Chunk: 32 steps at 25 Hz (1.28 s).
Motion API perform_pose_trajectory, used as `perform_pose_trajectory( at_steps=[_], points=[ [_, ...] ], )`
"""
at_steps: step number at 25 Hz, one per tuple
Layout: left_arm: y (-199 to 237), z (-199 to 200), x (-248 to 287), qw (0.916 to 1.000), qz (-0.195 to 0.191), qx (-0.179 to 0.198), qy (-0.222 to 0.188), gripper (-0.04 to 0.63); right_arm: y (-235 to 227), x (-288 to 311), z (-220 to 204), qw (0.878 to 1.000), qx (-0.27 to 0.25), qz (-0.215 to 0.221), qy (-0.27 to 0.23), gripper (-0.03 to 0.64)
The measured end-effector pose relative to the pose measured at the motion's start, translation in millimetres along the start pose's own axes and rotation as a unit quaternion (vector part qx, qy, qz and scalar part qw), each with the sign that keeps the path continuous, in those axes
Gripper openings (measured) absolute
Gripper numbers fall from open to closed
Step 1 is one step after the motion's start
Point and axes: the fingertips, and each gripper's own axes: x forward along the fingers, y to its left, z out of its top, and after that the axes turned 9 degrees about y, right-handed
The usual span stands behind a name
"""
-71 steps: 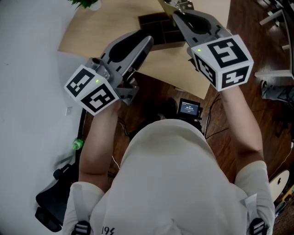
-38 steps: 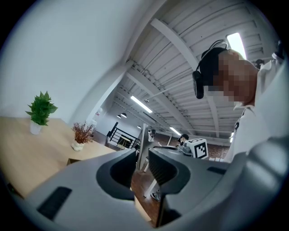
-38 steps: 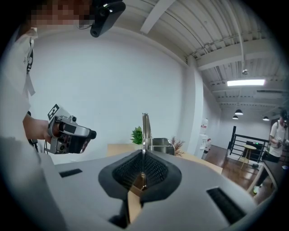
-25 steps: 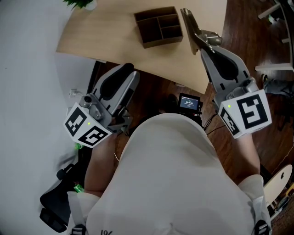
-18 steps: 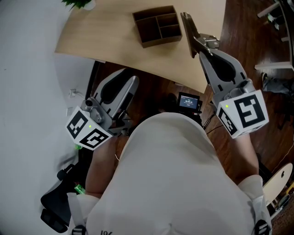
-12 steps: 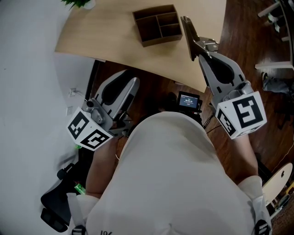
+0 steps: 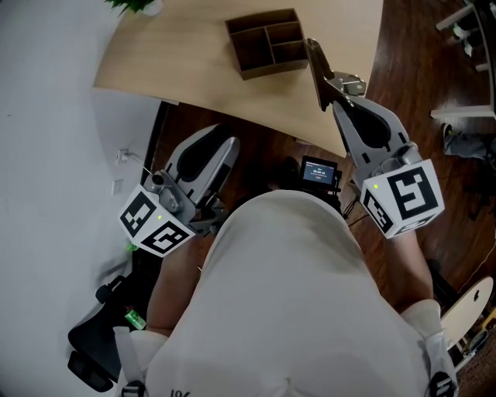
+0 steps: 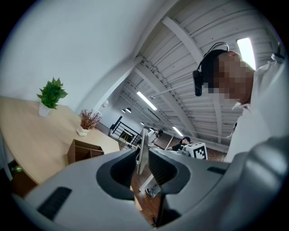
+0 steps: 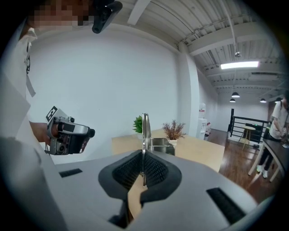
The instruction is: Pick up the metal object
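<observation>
The metal object (image 7: 318,68) is a flat, narrow silver piece with a small bracket at its base. My right gripper (image 7: 339,94) is shut on its lower end and holds it over the table's near edge. In the right gripper view the metal object (image 9: 145,128) stands upright out of the closed jaws of my right gripper (image 9: 143,162). My left gripper (image 7: 227,149) hangs low at my left side, off the table. In its own view the left gripper (image 8: 142,155) has its jaws close together, gripping nothing.
A dark wooden compartment box (image 7: 267,40) sits on the light wooden table (image 7: 178,70), just left of the metal object. A potted plant (image 7: 139,6) stands at the far left corner. Below the table are a small lit screen (image 7: 319,172) and cables on the wood floor.
Since 2.8 s ago both grippers have drawn back from the box; the left dropped beside my body. Over the last second the right gripper edged left with the metal object.
</observation>
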Motion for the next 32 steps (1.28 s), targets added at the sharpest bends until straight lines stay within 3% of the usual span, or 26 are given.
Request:
perform_pose_trajectory(
  at_steps=[32],
  points=[
    [-0.2, -1.8, 1.8, 0.9999, -0.007, -0.014, 0.003, 0.066, 5.1, 5.6, -2.5, 1.0, 0.0, 0.012, 0.013, 0.005]
  ],
)
